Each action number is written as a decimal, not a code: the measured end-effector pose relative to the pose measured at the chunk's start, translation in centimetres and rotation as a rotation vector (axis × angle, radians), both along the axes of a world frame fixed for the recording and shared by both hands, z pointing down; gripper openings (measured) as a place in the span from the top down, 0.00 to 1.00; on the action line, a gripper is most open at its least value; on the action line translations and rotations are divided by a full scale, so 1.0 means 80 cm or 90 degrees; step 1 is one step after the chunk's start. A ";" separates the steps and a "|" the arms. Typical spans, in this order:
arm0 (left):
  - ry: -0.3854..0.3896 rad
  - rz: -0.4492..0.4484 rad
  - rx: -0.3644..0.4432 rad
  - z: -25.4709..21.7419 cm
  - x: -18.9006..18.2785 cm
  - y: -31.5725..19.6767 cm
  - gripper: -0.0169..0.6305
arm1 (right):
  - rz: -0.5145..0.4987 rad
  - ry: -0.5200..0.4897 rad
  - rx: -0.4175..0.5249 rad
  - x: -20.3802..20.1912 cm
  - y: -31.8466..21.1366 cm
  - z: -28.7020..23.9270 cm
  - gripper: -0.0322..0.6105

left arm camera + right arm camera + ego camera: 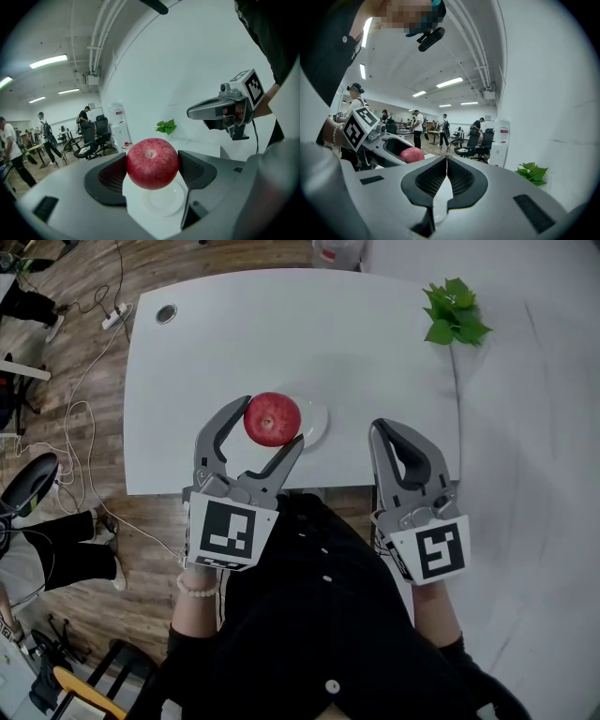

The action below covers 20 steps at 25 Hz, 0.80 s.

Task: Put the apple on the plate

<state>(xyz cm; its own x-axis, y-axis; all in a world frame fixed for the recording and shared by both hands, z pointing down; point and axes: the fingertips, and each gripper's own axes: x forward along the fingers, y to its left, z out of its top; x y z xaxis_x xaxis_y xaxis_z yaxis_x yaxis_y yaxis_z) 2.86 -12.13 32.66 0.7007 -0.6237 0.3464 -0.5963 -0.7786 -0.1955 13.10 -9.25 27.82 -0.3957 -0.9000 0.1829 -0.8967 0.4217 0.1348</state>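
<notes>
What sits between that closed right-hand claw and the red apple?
In the head view, only the white plate and a strip of bare table lie between the right gripper and the apple.

White table [281, 334] on wood-plank floor [187, 259], white wall [187, 70], ceiling strip lights [49, 61], office chairs [89, 133]

A white counter [281, 343] with rounded far corners fills the middle of the head view, standing on a wood-patterned floor [84, 381]. Its right side runs along a white wall [534, 427]. Near the near edge, about mid-width, a small white plate [317, 424] lies flat on it. At the far right edge sits a leafy green sprig [455, 313]. A round cable port [166, 313] is set in the far left corner.
</notes>
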 end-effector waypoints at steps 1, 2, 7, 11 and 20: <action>-0.005 0.011 0.006 0.003 0.002 -0.001 0.43 | 0.004 0.001 -0.002 0.001 0.001 0.001 0.89; -0.011 0.022 0.012 0.005 0.005 -0.002 0.43 | 0.008 0.003 -0.005 0.003 0.002 0.002 0.89; -0.022 0.045 0.005 0.021 0.012 -0.005 0.43 | 0.031 0.006 -0.015 0.010 0.005 0.007 0.89; -0.035 0.044 -0.026 0.049 0.011 -0.006 0.43 | 0.049 0.005 -0.021 0.016 0.006 0.009 0.89; -0.053 0.077 -0.056 0.090 0.030 -0.020 0.43 | 0.088 0.004 -0.041 0.030 0.007 0.022 0.89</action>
<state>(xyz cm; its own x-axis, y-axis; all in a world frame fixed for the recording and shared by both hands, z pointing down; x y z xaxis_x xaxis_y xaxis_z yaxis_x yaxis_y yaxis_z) 5.24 -13.75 39.86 0.7353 -0.5016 0.4557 -0.4822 -0.8597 -0.1683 15.47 -8.70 29.61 -0.2680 -0.9321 0.2438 -0.9458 0.3027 0.1174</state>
